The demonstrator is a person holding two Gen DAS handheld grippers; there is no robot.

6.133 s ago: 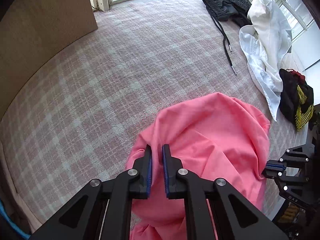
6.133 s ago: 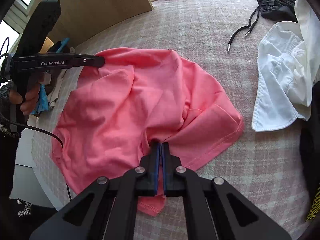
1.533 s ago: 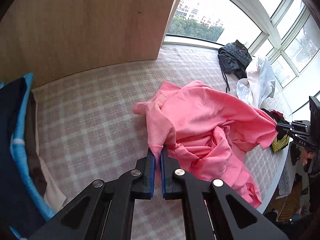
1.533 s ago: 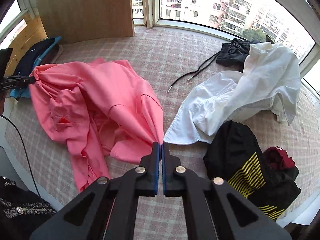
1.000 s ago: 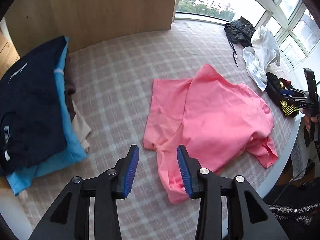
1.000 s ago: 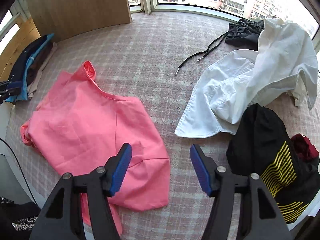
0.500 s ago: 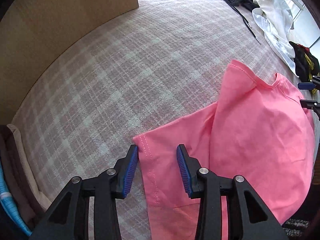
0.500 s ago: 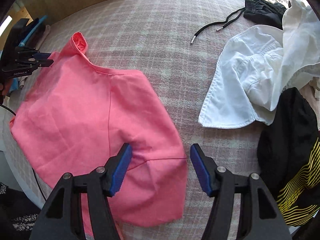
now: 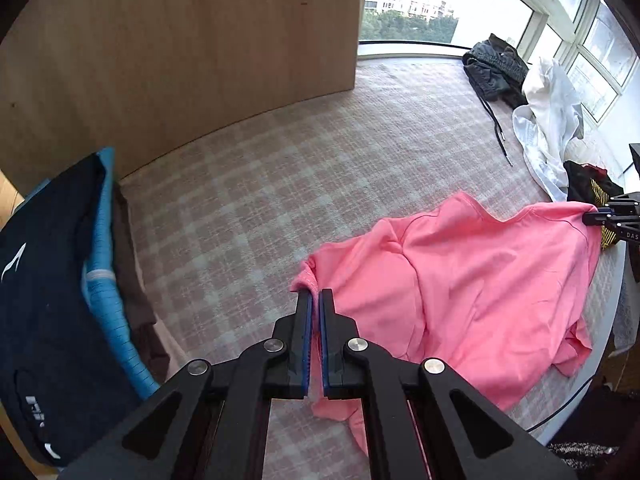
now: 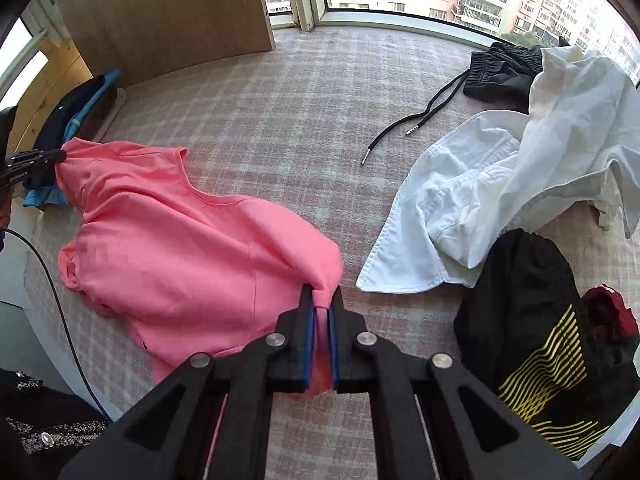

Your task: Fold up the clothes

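The pink shirt lies spread on the plaid-covered surface, near its front edge, with its neckline toward the middle of the surface and its lower part running to that edge. It is lifted at two opposite ends. The left gripper has just been closing and its blue pads now pinch a bunched corner of the pink cloth between them, a strip of fabric hanging down through the narrow gap. The right gripper has likewise just been closing, and its jaws clamp a gathered fold of the shirt's other end, pink cloth filling the slot between the pads. In each wrist view the opposite gripper shows at the far end of the shirt, the fabric drawn up to its tip.

Toward the surface's right side, just beside the shirt's right end, a crumpled white shirt lies in a heap. A black garment with yellow stripes sits at the front right corner, touching the white one. Behind them, near the window edge, dark shorts lie with a black drawstring trailing across the plaid. At the left edge, beside a wooden panel, a stack of folded clothes rests, dark blue on top with light blue beneath. A cable hangs past the front edge.
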